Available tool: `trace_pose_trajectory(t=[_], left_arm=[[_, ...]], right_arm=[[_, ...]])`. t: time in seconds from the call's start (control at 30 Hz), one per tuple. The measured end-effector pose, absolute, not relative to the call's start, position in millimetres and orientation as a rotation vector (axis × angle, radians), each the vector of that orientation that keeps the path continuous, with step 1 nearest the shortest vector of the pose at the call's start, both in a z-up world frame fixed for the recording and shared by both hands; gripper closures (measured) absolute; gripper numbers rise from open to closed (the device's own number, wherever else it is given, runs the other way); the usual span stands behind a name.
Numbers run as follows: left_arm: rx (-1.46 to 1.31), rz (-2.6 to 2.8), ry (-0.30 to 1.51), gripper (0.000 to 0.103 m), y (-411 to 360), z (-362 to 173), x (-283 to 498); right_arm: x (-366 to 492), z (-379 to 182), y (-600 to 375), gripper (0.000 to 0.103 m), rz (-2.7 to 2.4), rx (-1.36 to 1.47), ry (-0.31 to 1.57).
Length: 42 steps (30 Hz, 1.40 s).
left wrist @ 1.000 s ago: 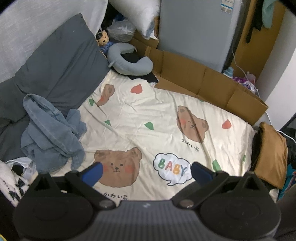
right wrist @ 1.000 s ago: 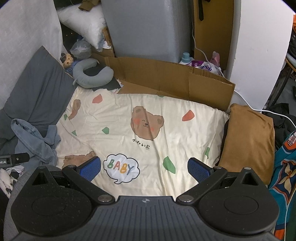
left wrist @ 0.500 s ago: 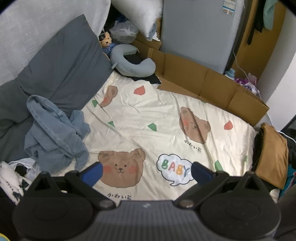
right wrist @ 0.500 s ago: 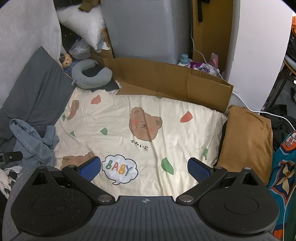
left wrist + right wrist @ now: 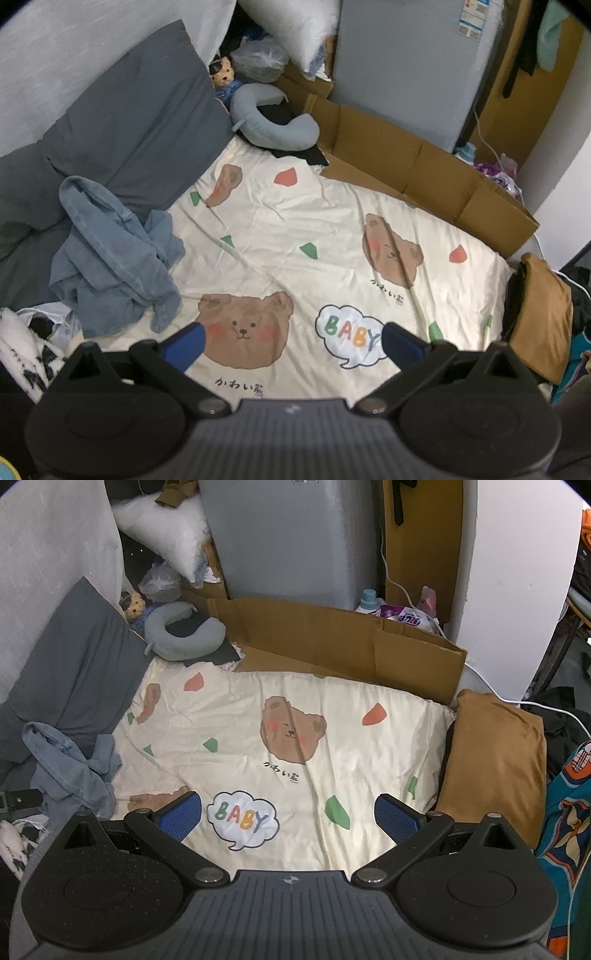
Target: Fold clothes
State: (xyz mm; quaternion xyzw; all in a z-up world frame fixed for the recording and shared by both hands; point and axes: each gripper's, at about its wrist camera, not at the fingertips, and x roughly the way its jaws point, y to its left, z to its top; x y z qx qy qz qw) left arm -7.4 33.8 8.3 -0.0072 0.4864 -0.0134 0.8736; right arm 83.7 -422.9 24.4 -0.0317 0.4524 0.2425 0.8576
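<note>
A crumpled blue denim garment (image 5: 110,258) lies at the left edge of the cream bear-print bedspread (image 5: 314,229); it also shows in the right wrist view (image 5: 70,768) on the same bedspread (image 5: 295,686). My left gripper (image 5: 291,341) is open and empty above the near part of the bedspread, with the garment to its left. My right gripper (image 5: 288,816) is open and empty over the "BABY" print. A folded brown cloth (image 5: 495,753) lies at the bed's right edge and shows in the left wrist view too (image 5: 543,317).
A grey pillow (image 5: 122,122) lies along the left. A grey neck pillow (image 5: 273,125) and a small plush toy (image 5: 223,74) sit at the far corner. A cardboard sheet (image 5: 332,642) and a grey cabinet (image 5: 295,542) stand behind. Black-and-white cloth (image 5: 26,347) lies near left.
Both grippers have shifted slightly, so the bed scene has slid a little in each view. The jaws stay open and nothing on the bed has moved.
</note>
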Motion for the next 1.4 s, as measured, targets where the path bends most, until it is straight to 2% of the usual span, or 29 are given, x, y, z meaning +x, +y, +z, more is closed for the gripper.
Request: trace_pose_trajectory(t=[1.4], left_arm=[[-0.119, -0.046, 0.994, 0.0, 98.8, 4.1, -1.9]], right_arm=[[88.9, 39.1, -405.1, 0.0, 0.53, -0.033, 0.917]])
